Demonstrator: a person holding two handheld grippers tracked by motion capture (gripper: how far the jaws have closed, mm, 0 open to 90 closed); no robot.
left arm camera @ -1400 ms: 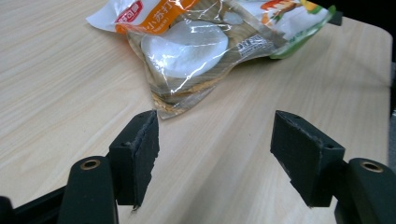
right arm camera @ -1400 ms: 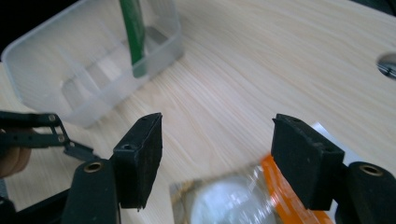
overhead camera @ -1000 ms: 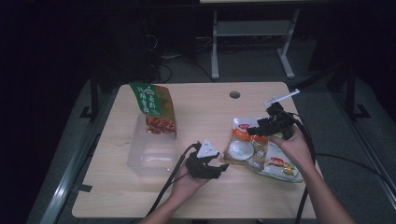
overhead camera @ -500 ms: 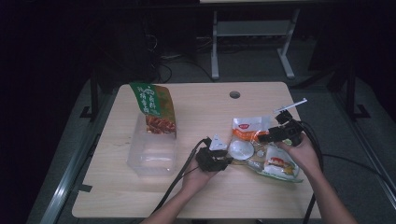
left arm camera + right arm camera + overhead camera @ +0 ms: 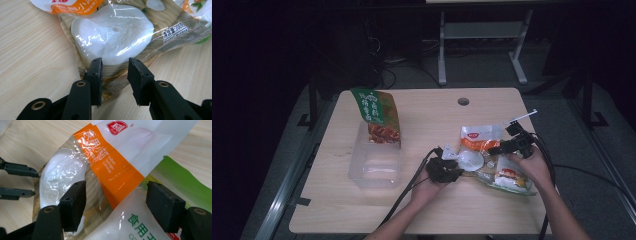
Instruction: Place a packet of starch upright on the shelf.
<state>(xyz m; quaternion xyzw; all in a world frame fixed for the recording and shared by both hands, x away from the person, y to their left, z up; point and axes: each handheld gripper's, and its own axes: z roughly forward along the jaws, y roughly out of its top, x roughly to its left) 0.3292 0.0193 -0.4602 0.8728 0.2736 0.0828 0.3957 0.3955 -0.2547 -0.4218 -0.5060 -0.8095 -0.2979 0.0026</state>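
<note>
A clear brownish bag [image 5: 472, 160] with a white lump inside lies in a pile of food bags right of centre. A white-and-orange bag [image 5: 479, 135] and a green-and-white bag [image 5: 512, 177] overlap it. My left gripper [image 5: 456, 165] points right at the pile. Its jaws have just been closing and stand apart over the near edge of the clear bag [image 5: 112, 32], left gripper [image 5: 115, 67] not pressing it. My right gripper [image 5: 499, 149] hovers wide open [image 5: 117, 192] above the orange bag [image 5: 112, 162] and green bag [image 5: 140, 225].
A green-and-red snack bag [image 5: 377, 117] stands upright at the far end of a clear plastic box [image 5: 374, 165] on the table's left half. A round cable hole [image 5: 463, 101] sits near the far edge. Cables trail from both grippers toward the table's near edge.
My left hand has slid right up to the bag pile. My right hand has come down and a little nearer, onto the top of the pile.
</note>
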